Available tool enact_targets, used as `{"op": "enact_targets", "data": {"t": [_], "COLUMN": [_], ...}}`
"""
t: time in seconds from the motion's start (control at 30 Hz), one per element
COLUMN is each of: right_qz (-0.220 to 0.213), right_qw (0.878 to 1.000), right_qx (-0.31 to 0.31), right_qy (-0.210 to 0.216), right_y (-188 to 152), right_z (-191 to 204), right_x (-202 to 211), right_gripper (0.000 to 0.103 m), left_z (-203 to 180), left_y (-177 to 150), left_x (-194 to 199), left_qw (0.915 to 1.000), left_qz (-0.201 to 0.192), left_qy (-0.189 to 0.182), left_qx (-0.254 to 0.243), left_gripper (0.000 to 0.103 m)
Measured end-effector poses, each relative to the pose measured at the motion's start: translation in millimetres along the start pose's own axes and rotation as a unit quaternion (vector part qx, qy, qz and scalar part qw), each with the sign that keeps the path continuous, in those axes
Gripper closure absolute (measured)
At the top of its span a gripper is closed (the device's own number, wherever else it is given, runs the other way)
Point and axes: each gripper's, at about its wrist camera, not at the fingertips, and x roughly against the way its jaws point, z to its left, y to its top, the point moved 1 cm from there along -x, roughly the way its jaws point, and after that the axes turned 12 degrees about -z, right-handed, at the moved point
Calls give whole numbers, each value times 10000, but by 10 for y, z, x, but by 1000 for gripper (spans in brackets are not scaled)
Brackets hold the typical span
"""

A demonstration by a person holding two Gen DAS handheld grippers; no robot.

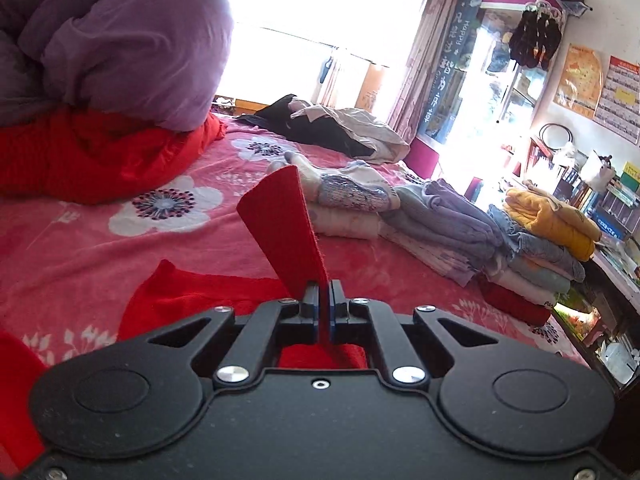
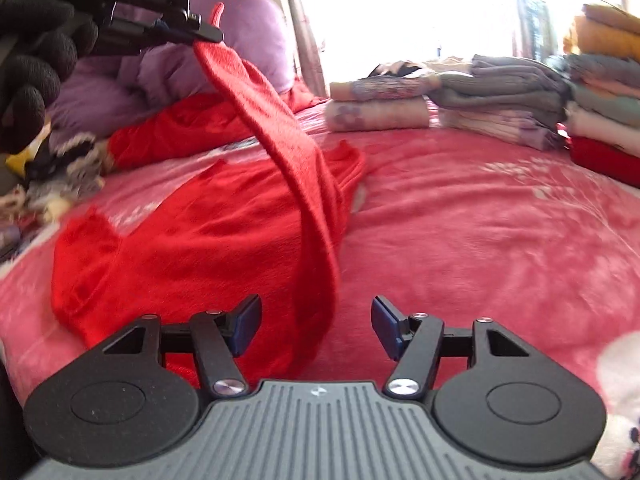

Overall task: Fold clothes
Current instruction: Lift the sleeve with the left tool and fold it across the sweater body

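Bedspread [image 2: 480, 220] below: left gripper [image 1: 325, 286] clamps red garment [image 2: 200, 232].

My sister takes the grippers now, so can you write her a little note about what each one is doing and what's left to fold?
Left gripper: shut on a strip of the red garment, lifted off the bed.
Right gripper: open, holding nothing; the lifted strip hangs between its fingers without being pinched.
Rest of the red garment lies spread and rumpled on the bed.
Done: folded stacks sit along the far side.
Left: fold the red garment and add it to the stacks. The loose dark and pale clothes near the window probably still need folding.
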Motion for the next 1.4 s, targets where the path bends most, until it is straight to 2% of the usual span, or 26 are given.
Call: {"op": "enact_targets", "data": {"t": [0.07, 0.2, 0.4, 0.53, 0.7, 0.93, 1.1, 1.27, 1.3, 1.37, 1.4], "right_qz": [99, 279, 364, 317, 200, 120, 26, -95, -96, -99, -105], "right_qw": [9997, 9984, 9967, 9945, 9894, 9846, 9812, 9727, 9718, 9706, 9713], "right_qx": [244, 493, 728, 998, 1426, 1732, 1923, 2293, 2330, 2381, 2353], "right_qy": [-6, 2, -31, 42, 172, 192, 188, 356, 350, 341, 341], "right_y": [-24, -86, -161, -206, -241, -261, -283, -336, -346, -356, -341], "right_z": [122, 244, 283, 373, 498, 580, 622, 751, 759, 772, 765], "right_x": [-76, -160, -182, -147, -56, 28, 21, 63, 61, 55, 52], "right_gripper": [52, 57, 58, 58, 59, 58, 58, 58, 58, 58, 58], "left_z": [174, 488, 940, 1231, 1378, 1365, 1521, 1639, 1674, 1736, 1757], "left_y": [-9, -38, -239, -475, -556, -389, -366, -385, -421, -514, -563], "left_x": [62, 234, 382, 294, 204, 343, 393, 358, 329, 265, 239], "left_qw": [9999, 9995, 9973, 9940, 9928, 9925, 9887, 9872, 9861, 9832, 9822], "left_qz": [-51, -210, -360, -246, -142, -516, -700, -539, -385, -40, 115], "left_qy": [53, 192, 337, 479, 552, 160, 218, 339, 375, 492, 580], "left_qx": [115, 143, 545, 953, 1054, 1093, 1309, 1461, 1575, 1758, 1783], "left_gripper": [99, 99, 99, 99, 99, 99, 100, 100, 100, 94, 82]}}
